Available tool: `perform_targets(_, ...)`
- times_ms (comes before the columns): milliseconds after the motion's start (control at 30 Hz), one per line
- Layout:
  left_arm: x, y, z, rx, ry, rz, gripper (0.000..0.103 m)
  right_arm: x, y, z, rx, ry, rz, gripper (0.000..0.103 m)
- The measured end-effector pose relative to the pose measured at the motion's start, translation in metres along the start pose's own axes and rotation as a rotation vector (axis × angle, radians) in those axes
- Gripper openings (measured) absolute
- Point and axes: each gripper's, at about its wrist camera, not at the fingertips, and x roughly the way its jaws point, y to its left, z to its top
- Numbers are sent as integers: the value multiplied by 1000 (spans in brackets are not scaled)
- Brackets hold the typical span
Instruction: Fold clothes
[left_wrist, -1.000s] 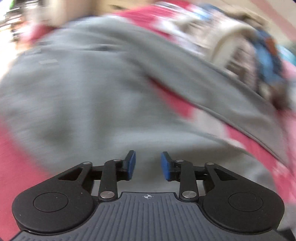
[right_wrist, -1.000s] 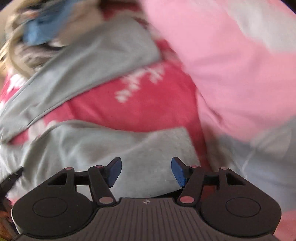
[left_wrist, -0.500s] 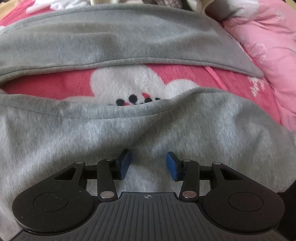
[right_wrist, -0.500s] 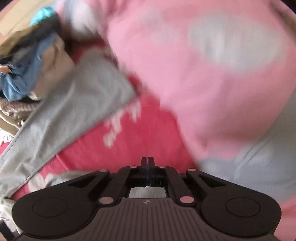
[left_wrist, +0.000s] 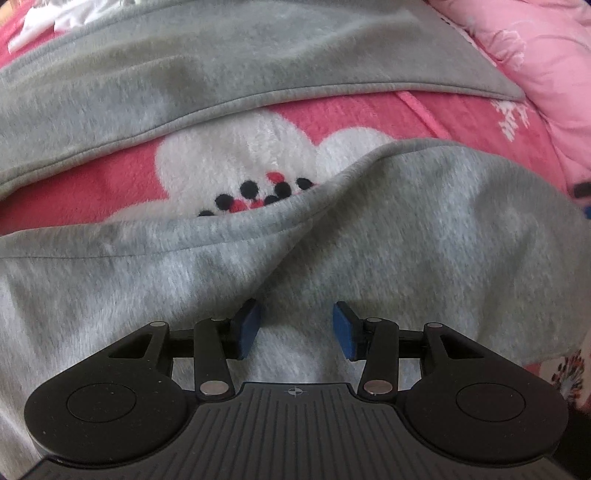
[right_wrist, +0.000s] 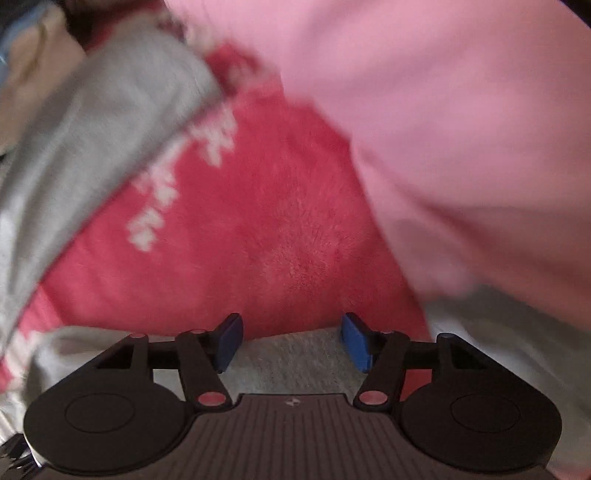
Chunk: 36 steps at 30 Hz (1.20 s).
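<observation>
Hovering over grey garment (left_wrist: 424, 236), left gripper (left_wrist: 295, 328) gapes; right gripper (right_wrist: 291, 341) just reopened, empty

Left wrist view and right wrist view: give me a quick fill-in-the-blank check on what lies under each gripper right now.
1. The garment under the left gripper is ____ in colour.
2. The blanket beneath it is red with a ____ cartoon figure.
3. The jaws of the right gripper, which have just been opening, stand ____ with no cloth pinched between them.
4. At the right of the right wrist view lies a ____ quilt.

Missing words: grey; white; open; pink
</observation>
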Motion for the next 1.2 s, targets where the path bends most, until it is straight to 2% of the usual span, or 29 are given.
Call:
perform_targets(33, -1, -6, -2, 17, -12, 21, 44, 6, 1, 0, -23, 10, 6, 69)
perform_targets(100, -2, -20, -5, 45, -16, 75, 44, 6, 7, -3, -126, 38, 24, 66)
perform_targets(133, -3, -26, -6, 58, -18, 103, 44, 4, 12, -6, -212, 72, 49, 53)
perform_targets(167, -5, -32, -6, 60, -15, 126, 44, 1, 15, -9, -285, 108, 79, 32)
perform_targets(233, -5, -41, -3, 38, -5, 165, 44, -6, 14, -16, -345, 172, 178, 14)
perform_targets(267, -6, -45, 0, 23, 1, 181, 44, -14, 15, -20, -383, 158, 208, 12)
perform_targets(300, -9, -49, 2, 11, -9, 192, 44, -27, 19, -25, -446, 104, 208, 11)
perform_targets(367, -16, -58, 7, -12, -36, 212, 44, -62, 32, -45, -636, -89, 184, 11)
perform_targets(433, -24, -70, 12, -12, -70, 239, 44, -91, 39, -80, -849, -298, 178, 11)
perform_targets(500, -34, -80, 15, -10, -103, 259, 44, -105, 38, -124, -1068, -461, 180, 11)
perform_targets(567, -42, -85, 17, -17, -120, 260, 44, -96, 34, -162, -1253, -525, 112, 12)
perform_targets(667, -40, -101, 23, -28, -127, 229, 44, -72, 21, -194, -1426, -454, 60, 14)
perform_targets(733, -36, -113, 27, 6, -128, 228, 44, -69, 16, -199, -1429, -407, 60, 15)
perform_targets(833, -29, -134, 32, 81, -142, 242, 44, -76, 8, -186, -1288, -368, 136, 16)
perform_targets(900, -27, -142, 35, 111, -155, 231, 44, -83, 1, -176, -1209, -374, 157, 14)
perform_targets(967, -29, -147, 39, 119, -174, 226, 44, -86, 0, -172, -1193, -417, 131, 10)
perform_targets(1067, -35, -152, 45, 120, -217, 211, 44, -87, 1, -166, -1202, -461, 85, 9)
perform_targets(1133, -38, -154, 51, 118, -248, 177, 44, -88, 6, -163, -1195, -474, 57, 9)
perform_targets(1200, -33, -156, 59, 114, -239, 130, 44, -89, 10, -160, -1201, -492, 33, 8)
